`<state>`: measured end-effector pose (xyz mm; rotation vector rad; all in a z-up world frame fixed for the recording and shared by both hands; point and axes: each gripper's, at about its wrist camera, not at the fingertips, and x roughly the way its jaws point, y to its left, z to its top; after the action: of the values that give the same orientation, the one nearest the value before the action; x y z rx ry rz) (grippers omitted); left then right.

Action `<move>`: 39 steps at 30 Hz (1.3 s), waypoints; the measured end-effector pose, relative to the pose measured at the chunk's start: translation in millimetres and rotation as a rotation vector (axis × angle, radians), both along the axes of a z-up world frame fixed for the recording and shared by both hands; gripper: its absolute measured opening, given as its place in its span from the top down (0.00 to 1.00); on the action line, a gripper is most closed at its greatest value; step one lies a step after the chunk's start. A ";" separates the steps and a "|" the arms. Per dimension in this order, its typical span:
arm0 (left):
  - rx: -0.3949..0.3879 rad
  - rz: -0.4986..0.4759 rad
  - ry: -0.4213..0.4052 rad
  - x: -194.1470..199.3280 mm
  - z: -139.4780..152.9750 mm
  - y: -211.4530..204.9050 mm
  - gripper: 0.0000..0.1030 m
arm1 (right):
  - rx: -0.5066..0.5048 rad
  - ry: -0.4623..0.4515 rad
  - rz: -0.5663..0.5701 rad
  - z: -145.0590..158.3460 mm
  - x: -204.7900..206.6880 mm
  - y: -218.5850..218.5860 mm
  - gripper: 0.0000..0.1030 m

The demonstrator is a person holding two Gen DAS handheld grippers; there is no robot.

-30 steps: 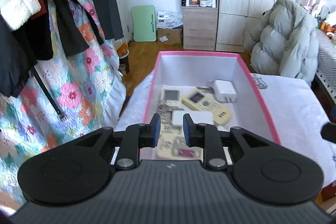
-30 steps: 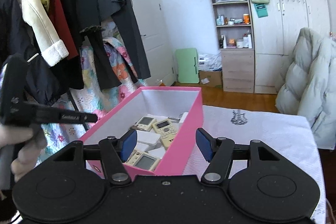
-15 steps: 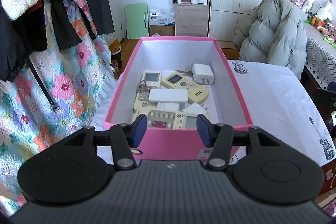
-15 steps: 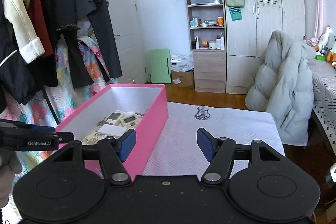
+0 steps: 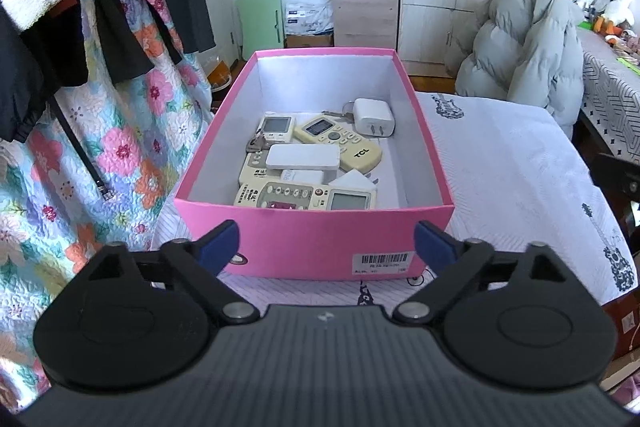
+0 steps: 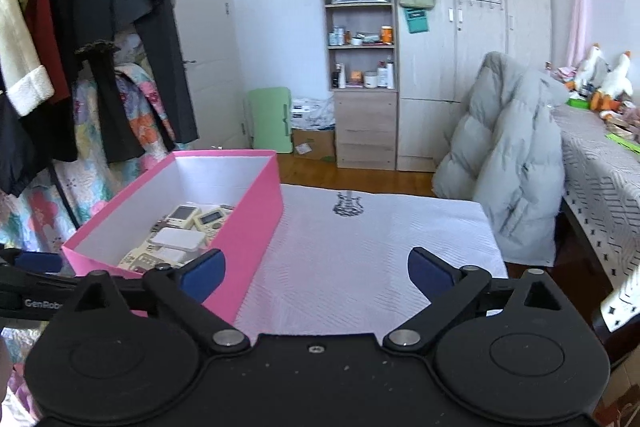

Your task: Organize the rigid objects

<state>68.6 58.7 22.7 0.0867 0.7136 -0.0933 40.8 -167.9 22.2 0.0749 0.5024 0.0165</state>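
My left tool (image 5: 325,245) hung with its fingers spread wide and empty, the pink box (image 5: 316,247) straight ahead at twelve o'clock, its long axis running away from me. The remotes (image 5: 306,197), charger (image 5: 374,117) and other pieces lay inside it. My right tool (image 6: 316,269), likewise spread and empty, had the box off at ten o'clock, so the left was nearer.
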 end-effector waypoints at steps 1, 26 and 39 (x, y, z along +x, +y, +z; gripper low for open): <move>0.006 0.003 -0.002 -0.7 -0.2 -0.8 0.05 | 0.002 0.007 -0.012 -0.1 -0.3 -1.4 0.02; 0.069 0.010 0.008 -5.9 -3.0 -16.3 0.01 | -0.027 0.092 -0.111 -3.4 -6.7 -11.4 0.02; 0.041 0.035 0.042 -1.4 -8.8 -13.9 0.00 | -0.039 0.125 -0.121 -9.3 -4.6 -12.3 0.02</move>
<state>67.1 44.8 13.9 0.1115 0.7591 -0.0476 36.2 -180.2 12.9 0.0688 0.6220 -0.1171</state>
